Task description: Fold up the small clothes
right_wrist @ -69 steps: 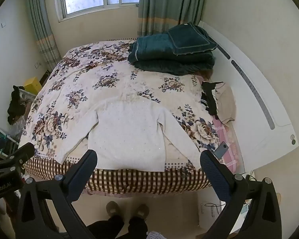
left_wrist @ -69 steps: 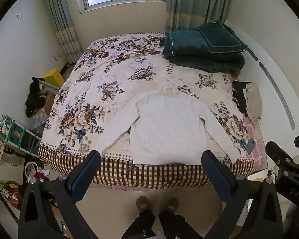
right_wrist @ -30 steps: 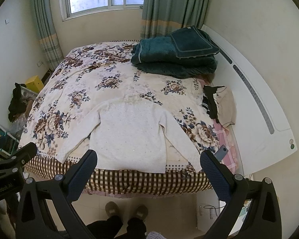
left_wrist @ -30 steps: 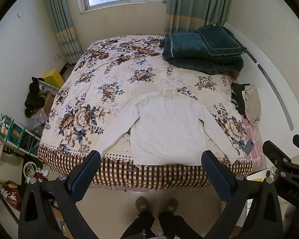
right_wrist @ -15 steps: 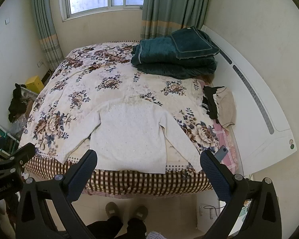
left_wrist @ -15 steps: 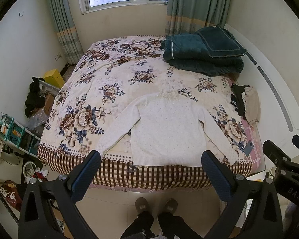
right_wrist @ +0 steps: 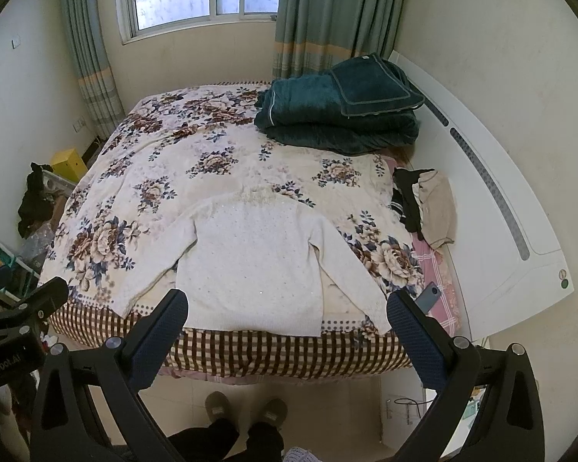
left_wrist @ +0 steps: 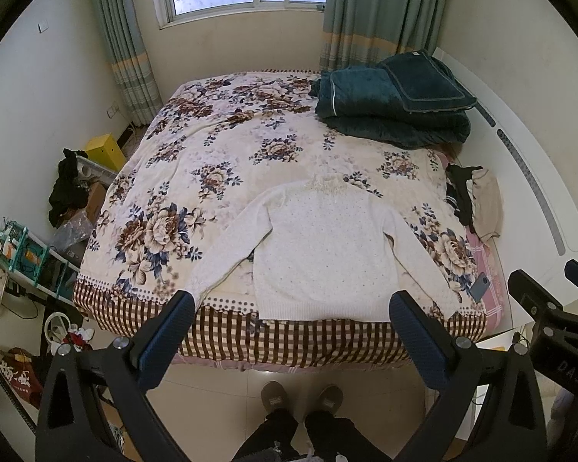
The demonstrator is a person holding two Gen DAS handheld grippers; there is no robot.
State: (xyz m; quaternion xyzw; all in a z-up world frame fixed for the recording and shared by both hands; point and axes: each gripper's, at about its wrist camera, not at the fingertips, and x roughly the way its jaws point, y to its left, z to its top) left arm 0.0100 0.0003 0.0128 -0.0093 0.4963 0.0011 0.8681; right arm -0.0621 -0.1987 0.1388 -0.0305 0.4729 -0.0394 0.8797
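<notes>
A white knit sweater [left_wrist: 323, 246] lies flat on the floral bed cover [left_wrist: 196, 161], hem at the near edge and both sleeves spread outward. It also shows in the right wrist view [right_wrist: 250, 265]. My left gripper [left_wrist: 291, 308] is open and empty, held high above the floor short of the bed's near edge. My right gripper [right_wrist: 287, 308] is open and empty too, at a similar height beside it. Each gripper's body shows at the edge of the other's view.
Folded dark teal blankets [left_wrist: 393, 104] sit at the far right of the bed. Dark and beige clothes [left_wrist: 474, 200] and a phone [left_wrist: 480, 287] lie along the right edge by the white headboard [left_wrist: 528, 192]. Shelves and clutter [left_wrist: 27, 254] stand left. The person's slippers [left_wrist: 300, 396] are below.
Both grippers have drawn slightly back and up from the bed, so the room sits a little lower in view. The sweater has not moved.
</notes>
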